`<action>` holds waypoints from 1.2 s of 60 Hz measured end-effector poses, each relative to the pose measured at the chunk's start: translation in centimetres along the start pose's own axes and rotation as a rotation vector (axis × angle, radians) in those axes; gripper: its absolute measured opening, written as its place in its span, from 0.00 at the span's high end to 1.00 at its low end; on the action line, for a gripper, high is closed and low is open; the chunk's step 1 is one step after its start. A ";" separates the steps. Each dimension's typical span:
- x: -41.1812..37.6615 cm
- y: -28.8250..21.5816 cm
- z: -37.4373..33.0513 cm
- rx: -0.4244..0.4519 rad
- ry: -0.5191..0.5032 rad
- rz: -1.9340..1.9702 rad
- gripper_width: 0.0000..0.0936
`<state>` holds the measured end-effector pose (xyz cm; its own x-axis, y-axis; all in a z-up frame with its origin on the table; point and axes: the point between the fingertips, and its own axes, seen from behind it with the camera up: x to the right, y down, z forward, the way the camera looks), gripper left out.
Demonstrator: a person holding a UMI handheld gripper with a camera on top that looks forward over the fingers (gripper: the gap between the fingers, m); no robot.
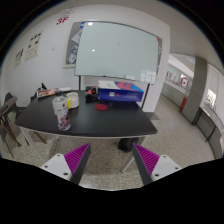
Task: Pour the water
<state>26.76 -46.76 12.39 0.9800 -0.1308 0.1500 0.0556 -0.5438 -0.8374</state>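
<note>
- Behind everything stood a white room wall carrying a large whiteboard (117, 50), with a dark surface (95, 120) stretching across in front of it.
- At the left end of that surface, a dark chair (10, 112) showed beside it.
- Further right, near the surface's front edge, a clear cup (64, 120) stood, with a pale container (61, 103) just behind it and a white jug-like vessel (72, 100) beside that.
- Toward the middle, a blue box (120, 94) sat at the back of the surface, below the whiteboard.
- The gripper (109, 160) hung well short of the surface; its jaws were spread apart with nothing between them, the purple pads (74, 157) over tiled floor (108, 165).
</note>
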 end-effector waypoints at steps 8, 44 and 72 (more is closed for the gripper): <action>-7.4 1.7 4.0 0.008 -0.056 0.037 0.10; -24.1 -8.5 19.4 0.196 -0.138 0.070 0.11; -22.2 -9.7 20.3 0.244 -0.036 0.031 0.55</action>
<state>8.35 -21.80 6.52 0.9879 -0.1127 0.1067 0.0651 -0.3234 -0.9440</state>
